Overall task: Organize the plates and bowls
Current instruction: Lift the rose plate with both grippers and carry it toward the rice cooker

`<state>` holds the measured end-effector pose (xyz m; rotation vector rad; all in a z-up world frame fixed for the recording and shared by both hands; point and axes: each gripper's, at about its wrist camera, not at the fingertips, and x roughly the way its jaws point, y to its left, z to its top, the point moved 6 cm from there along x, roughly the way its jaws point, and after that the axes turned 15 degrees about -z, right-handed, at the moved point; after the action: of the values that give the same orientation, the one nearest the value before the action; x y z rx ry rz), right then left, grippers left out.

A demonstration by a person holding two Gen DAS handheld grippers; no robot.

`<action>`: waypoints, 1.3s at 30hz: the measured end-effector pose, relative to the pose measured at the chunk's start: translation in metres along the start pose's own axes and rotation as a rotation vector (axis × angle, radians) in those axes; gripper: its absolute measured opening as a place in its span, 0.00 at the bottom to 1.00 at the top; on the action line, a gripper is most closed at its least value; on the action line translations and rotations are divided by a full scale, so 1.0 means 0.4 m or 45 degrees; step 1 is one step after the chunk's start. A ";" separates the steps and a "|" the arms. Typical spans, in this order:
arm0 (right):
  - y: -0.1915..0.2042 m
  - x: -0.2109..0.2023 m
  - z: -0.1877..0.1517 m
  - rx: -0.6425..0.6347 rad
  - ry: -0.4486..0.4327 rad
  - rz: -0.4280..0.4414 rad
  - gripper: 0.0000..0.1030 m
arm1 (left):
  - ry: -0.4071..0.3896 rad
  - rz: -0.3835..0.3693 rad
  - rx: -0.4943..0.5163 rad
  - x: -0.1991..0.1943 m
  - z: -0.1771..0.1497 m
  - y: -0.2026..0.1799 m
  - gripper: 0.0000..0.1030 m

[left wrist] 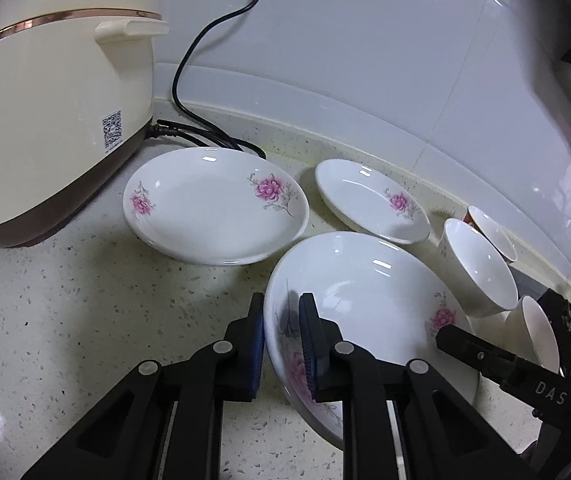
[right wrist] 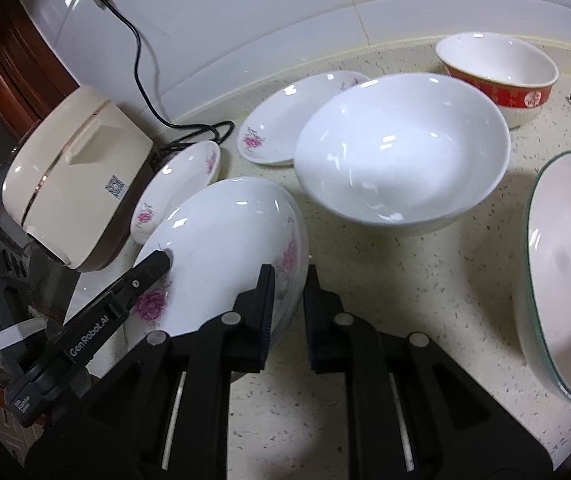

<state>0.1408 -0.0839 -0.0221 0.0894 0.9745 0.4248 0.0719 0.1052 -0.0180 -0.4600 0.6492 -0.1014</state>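
On the speckled counter [left wrist: 85, 320], seen from the left wrist, the left gripper [left wrist: 281, 344] has its two blue-padded fingers closed on the near rim of a flowered plate [left wrist: 365, 292], one finger outside, one inside. Across that plate, the right gripper's finger tip reaches onto the opposite rim. Two more flowered plates lie behind: a larger one [left wrist: 213, 208] beside the cream rice cooker [left wrist: 53, 100], a smaller one [left wrist: 369, 200] near the wall. White bowls [left wrist: 481, 268] stand at the right.

From the right wrist, the right gripper [right wrist: 289, 304] pinches the same plate's [right wrist: 221, 248] rim, narrow. Beyond sit a plain white bowl [right wrist: 401, 160], a red-banded bowl [right wrist: 501, 76] and a green-rimmed bowl [right wrist: 565, 272], well apart.
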 end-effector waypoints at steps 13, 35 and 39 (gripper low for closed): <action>0.091 -0.036 -0.009 -0.088 -0.042 0.147 0.17 | -0.115 0.079 -0.022 -0.123 0.012 0.033 0.17; 0.319 -0.024 -0.130 -0.324 0.012 0.311 0.18 | -0.153 0.240 -0.109 -0.306 -0.087 0.175 0.20; 0.356 -0.017 -0.164 -0.355 0.049 0.342 0.18 | -0.121 0.255 -0.165 -0.327 -0.114 0.223 0.20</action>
<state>0.0398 0.0362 -0.0168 -0.0412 0.9356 0.8080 -0.0642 0.1983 -0.0162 -0.5187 0.6073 0.1523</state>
